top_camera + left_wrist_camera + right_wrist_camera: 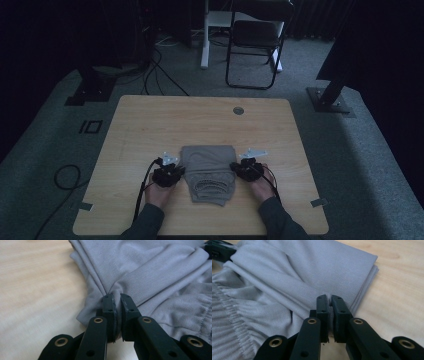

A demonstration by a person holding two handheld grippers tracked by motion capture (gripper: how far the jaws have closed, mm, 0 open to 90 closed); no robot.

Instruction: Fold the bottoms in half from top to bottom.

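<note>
Nearest the person's edge of the table (150,120), two forearms come in, one hand behind each gripper. One grey garment (209,172) lies folded between them on the wooden top, near the front edge and roughly centred left to right.

Left gripper (172,172): jaws closed on a pinch of the garment's left side. Left gripper view: both black pads (109,307) clamp a bunched fold of the garment (150,272); creases fan out from the pinch point. Gripper (116,301) rests low, just above the tabletop (37,290).

Right gripper (241,170): jaws closed on the garment's right side, opposite the left one. Right gripper view: pads (339,306) nip a small tuck of cloth at the edge of the garment (299,272); gripper (328,299) sits beside the stacked folded layers, bare table (397,290) to the right.

View differences: the gripper views show weave, the gathered elastic waistband (234,315) and the layered fold edges; the high view shows the outline of the whole garment, and its waistband as a pale curved band (212,186) on the nearer half.

Farther back: one round grommet (238,110) near the table's far edge; beyond it, one folding chair (255,45) on the carpet.

Count: grippers 2, garment 1, table 1, chair 1.
</note>
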